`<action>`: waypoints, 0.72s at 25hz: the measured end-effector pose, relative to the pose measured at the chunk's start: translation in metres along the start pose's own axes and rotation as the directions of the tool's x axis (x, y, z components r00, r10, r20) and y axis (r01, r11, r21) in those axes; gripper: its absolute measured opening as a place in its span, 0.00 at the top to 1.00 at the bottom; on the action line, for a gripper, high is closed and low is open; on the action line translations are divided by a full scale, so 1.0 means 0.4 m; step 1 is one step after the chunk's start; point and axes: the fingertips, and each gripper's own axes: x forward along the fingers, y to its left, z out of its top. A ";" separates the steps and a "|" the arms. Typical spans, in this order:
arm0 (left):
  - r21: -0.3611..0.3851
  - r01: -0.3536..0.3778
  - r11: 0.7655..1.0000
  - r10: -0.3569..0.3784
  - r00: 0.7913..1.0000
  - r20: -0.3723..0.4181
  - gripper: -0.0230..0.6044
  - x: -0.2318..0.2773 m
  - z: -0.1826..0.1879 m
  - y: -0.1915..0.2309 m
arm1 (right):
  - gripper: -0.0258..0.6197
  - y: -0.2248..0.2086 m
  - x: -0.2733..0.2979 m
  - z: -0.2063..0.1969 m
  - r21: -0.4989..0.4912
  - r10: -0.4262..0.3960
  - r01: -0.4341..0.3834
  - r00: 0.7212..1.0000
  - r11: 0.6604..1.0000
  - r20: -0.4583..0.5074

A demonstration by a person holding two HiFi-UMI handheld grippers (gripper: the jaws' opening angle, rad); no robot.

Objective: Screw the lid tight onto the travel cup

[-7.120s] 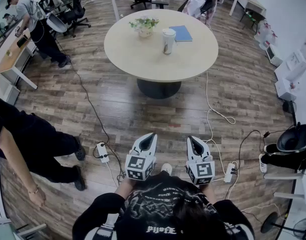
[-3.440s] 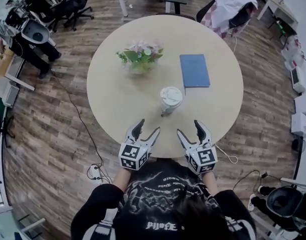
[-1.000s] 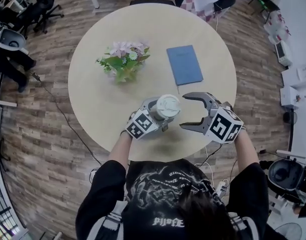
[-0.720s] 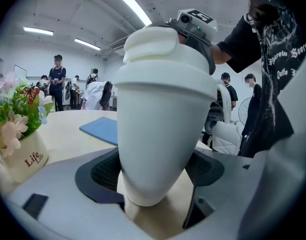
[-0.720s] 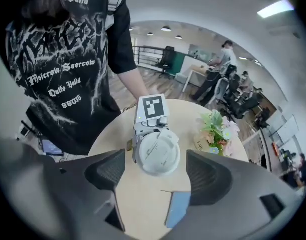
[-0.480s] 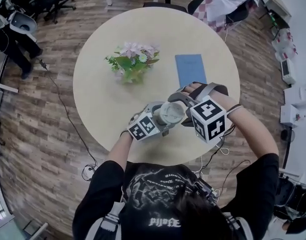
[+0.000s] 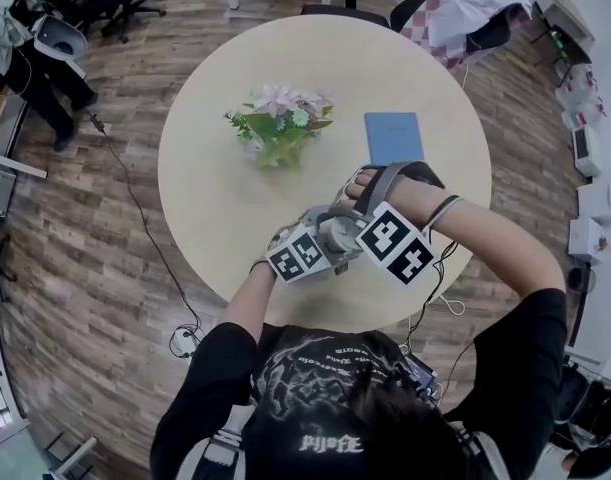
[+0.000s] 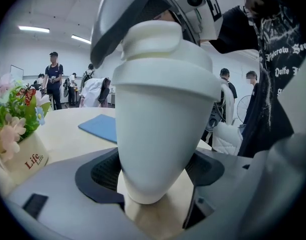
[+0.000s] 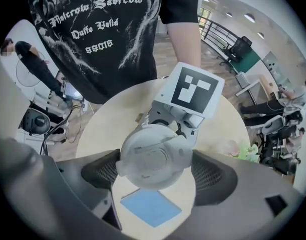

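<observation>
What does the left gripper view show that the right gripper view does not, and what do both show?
Left only: the cup's side wall, clamped low by the left gripper, and the flowerpot's label. Right only: the lid's top face between the right gripper's jaws, which have just been opening, and the left gripper's marker cube. Both: cup, lid, blue notebook, table.

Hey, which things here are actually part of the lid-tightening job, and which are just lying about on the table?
In the job: travel cup, clamped in the left claw; its lid, between the pads of the right claw, whose jaws have just been opening.
Just lying about: potted flowers; blue notebook.
</observation>
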 end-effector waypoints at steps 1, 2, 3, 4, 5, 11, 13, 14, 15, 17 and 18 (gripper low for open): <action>0.004 0.001 1.000 -0.001 1.000 0.002 0.32 0.001 0.002 0.000 | 0.27 0.000 0.002 0.001 -0.009 0.003 -0.003 1.000 1.000 -0.001; 0.010 0.001 1.000 -0.001 1.000 0.007 0.32 0.001 0.005 0.001 | 0.27 0.000 0.003 0.001 -0.010 0.005 -0.005 1.000 1.000 0.003; 0.014 0.000 1.000 0.000 1.000 0.014 0.32 0.000 0.007 0.002 | 0.27 -0.001 0.003 0.003 -0.006 0.004 -0.004 1.000 1.000 0.009; 0.016 -0.001 1.000 0.001 1.000 0.019 0.32 -0.001 0.008 0.003 | 0.27 -0.003 0.004 0.004 -0.001 0.004 -0.004 1.000 1.000 0.015; 0.016 -0.002 1.000 0.002 1.000 0.019 0.32 -0.002 0.007 0.004 | 0.27 -0.005 0.004 0.005 0.008 0.005 -0.005 1.000 1.000 0.021; 0.007 -0.003 1.000 0.003 1.000 0.029 0.32 -0.003 0.003 0.002 | 0.27 -0.015 0.004 0.014 0.187 -0.020 0.002 0.995 0.982 0.095; 0.006 -0.007 1.000 0.007 0.999 0.031 0.32 -0.001 0.000 0.004 | 0.27 -0.021 0.004 0.014 0.294 -0.046 0.007 0.991 0.956 0.126; 0.003 -0.009 1.000 0.009 1.000 0.028 0.32 -0.001 -0.003 0.004 | 0.28 -0.024 0.004 0.014 0.344 -0.059 0.008 0.988 0.939 0.139; -0.001 -0.011 1.000 0.011 1.000 0.022 0.32 -0.002 -0.005 0.003 | 0.28 -0.025 0.004 0.013 0.389 -0.071 0.008 0.986 0.921 0.150; -0.005 -0.014 1.000 0.014 1.000 0.020 0.32 -0.002 -0.005 0.001 | 0.28 -0.026 0.005 0.012 0.467 -0.099 0.008 0.981 0.884 0.169; -0.006 -0.016 1.000 0.016 1.000 0.022 0.32 -0.002 -0.005 0.000 | 0.28 -0.026 0.005 0.012 0.504 -0.115 0.009 0.977 0.863 0.180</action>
